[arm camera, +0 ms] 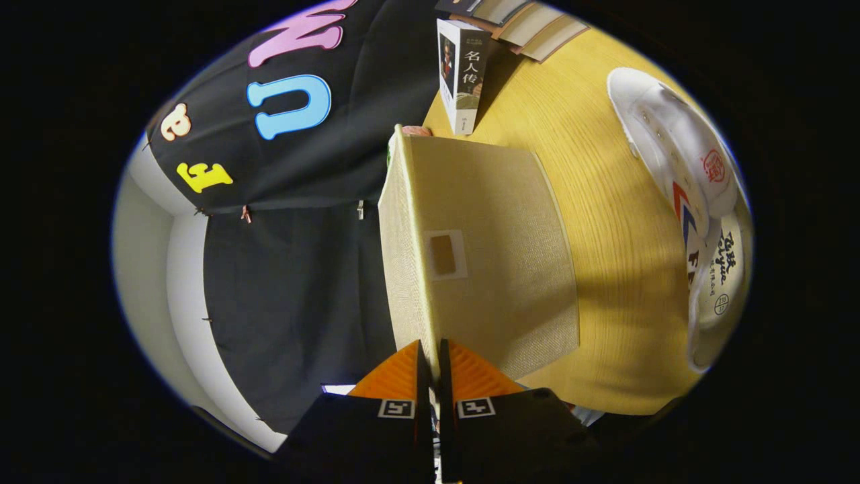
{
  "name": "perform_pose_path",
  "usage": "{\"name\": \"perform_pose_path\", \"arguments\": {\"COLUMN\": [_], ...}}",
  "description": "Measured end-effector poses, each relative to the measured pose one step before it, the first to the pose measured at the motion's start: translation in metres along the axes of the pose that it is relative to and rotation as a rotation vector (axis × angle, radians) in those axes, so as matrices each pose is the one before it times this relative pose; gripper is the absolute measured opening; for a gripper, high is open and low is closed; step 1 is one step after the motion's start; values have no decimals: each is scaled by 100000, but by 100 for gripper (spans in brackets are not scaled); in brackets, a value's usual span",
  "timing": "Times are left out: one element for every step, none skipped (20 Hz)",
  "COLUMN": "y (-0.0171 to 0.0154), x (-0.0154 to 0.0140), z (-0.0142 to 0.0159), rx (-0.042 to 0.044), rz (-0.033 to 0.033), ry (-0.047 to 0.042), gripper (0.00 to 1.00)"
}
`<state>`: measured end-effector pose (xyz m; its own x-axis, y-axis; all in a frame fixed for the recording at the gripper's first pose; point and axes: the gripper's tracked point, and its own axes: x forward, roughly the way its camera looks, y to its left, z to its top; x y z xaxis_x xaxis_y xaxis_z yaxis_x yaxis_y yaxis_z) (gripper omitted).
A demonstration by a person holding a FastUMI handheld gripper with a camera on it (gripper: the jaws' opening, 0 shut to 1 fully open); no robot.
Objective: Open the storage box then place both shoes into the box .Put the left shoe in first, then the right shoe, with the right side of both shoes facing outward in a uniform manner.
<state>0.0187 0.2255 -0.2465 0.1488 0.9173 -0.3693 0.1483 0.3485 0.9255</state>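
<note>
I have the gripper (pixel 430 349) pinched nearly closed on the raised edge of the storage box lid (pixel 484 249), a thin, light woven panel that looks stiff enough to swing. The white shoe (pixel 685 168) waits on the desk (pixel 605 269), well apart.

Beige woven storage box (pixel 490 249), white shoe (pixel 678 154), seemingly red-blue chevrons, yellow wood-grain table (pixel 618 269)
</note>
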Motion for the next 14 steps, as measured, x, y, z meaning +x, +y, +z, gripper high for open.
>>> {"name": "perform_pose_path", "arguments": {"y": [219, 247, 445, 719, 1205, 1464, 1473, 1430, 1673, 1607, 1715, 1655, 1275, 1481], "x": [38, -161, -159, -225, -189, -273, -167, -195, 135, 165, 518, 651, 857, 675], "z": [131, -66, 53, 162, 155, 56, -51, -209, -184, -80, -127, -180, -312, -518], "rx": [-233, -178, 22, 149, 1227, 1028, -547, -1716, -2304, -1735, -1300, -1417, -2213, -3043], "rz": [-1224, -1037, -730, 300, 1804, 2042, 1336, 824, 1235, 1208, 1700, 1624, 210, 1233], "ry": [-1871, -750, -1180, -1807, -1746, -1641, -1574, -1238, -986, -1145, -433, -263, 545, 831], "gripper": [8, 5, 5, 5, 5, 5, 5, 5, 4, 5, 5, 5, 5, 5]}}
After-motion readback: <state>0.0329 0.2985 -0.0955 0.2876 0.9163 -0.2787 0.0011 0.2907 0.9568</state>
